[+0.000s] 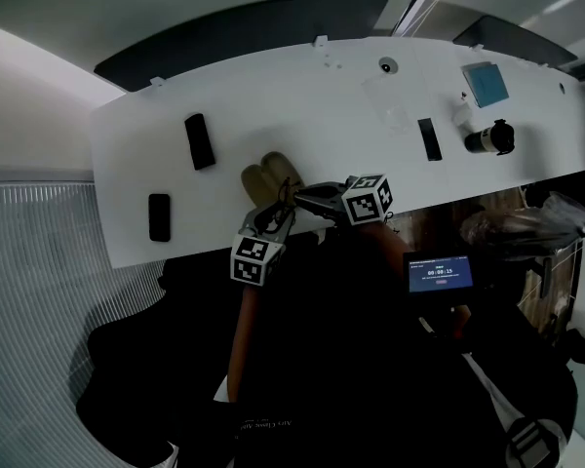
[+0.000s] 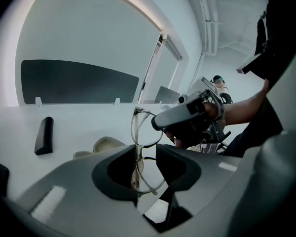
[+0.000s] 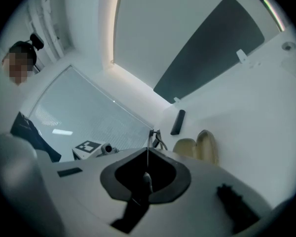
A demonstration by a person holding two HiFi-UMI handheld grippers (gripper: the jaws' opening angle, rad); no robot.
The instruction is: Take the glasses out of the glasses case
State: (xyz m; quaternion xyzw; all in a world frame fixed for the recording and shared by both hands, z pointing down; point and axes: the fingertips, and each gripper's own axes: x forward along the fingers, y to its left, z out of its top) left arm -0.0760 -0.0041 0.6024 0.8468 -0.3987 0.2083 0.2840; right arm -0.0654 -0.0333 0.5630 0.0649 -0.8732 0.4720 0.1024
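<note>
Just beside the open beige glasses case (image 1: 266, 178) on the white counter (image 1: 302, 105): glasses (image 2: 138, 154), out of the case, left gripper (image 2: 147, 152) narrowly clamping their bridge; right gripper (image 3: 148, 154) pinched shut on the frame's end.

**Looks like a test lab**

Long white table (image 1: 312, 135) w/ a dark panel (image 1: 244, 32) behind it at 12 o'clock. Small blue screen (image 1: 440, 273) w/ numbers at 4 o'clock. Black blocks (image 1: 199, 140) laid out at 10 o'clock. Plain white walls (image 2: 89, 28).
</note>
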